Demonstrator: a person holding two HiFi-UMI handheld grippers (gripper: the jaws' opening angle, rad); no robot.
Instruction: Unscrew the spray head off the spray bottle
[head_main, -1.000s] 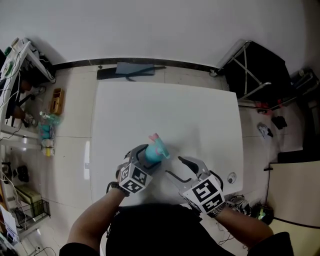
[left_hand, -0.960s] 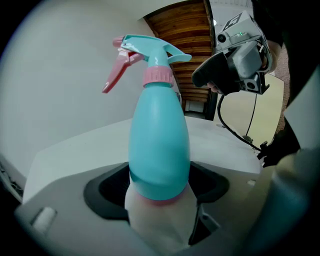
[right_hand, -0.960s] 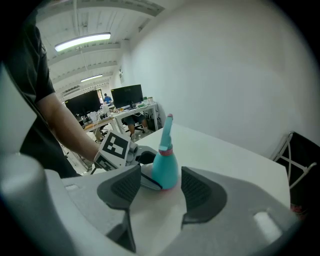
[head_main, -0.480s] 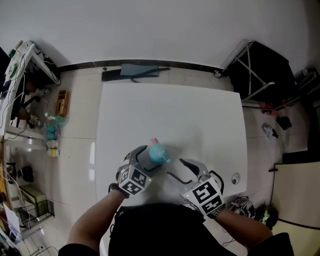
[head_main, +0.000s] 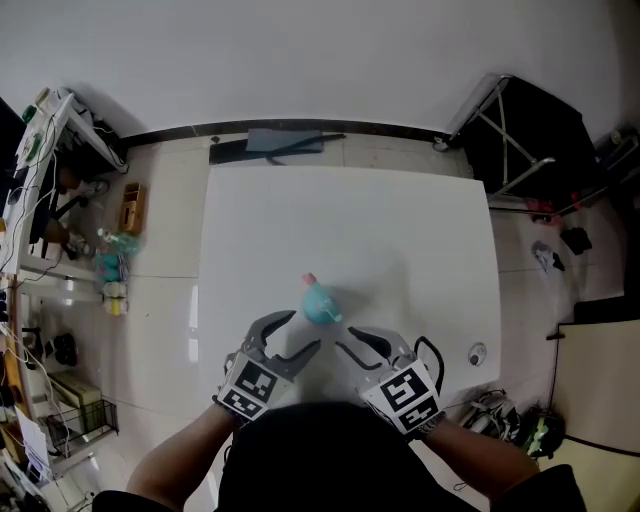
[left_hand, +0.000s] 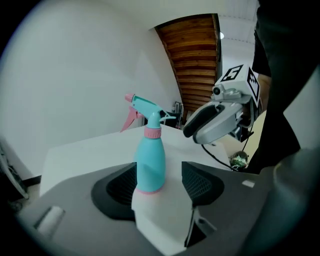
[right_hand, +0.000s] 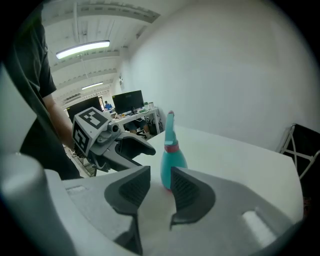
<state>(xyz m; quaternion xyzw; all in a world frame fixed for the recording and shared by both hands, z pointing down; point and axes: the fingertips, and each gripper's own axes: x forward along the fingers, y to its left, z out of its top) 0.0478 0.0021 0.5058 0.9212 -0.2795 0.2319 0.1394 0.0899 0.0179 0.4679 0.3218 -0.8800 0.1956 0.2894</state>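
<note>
Head view: the left gripper (head_main: 297, 333) and right gripper (head_main: 350, 341) hover at 6 o'clock over the white table (head_main: 350, 220). Both are released and grip nothing, and their jaws have just been closing. The spray bottle (head_main: 318, 300) stands upright near their tips, long axis vertical, pink trigger toward 11 o'clock.

Left gripper view: the jaws are apart and the bottle beyond them is untouched, nozzle toward 3 o'clock.

Right gripper view: the jaws are narrowly apart and the bottle stands clear of the pads.

Room: tiled floor (head_main: 160, 290), cluttered shelves (head_main: 40, 200) at 9 o'clock.

Teal spray bottle (left_hand: 150, 160), upright, white table (left_hand: 85, 150)
</note>
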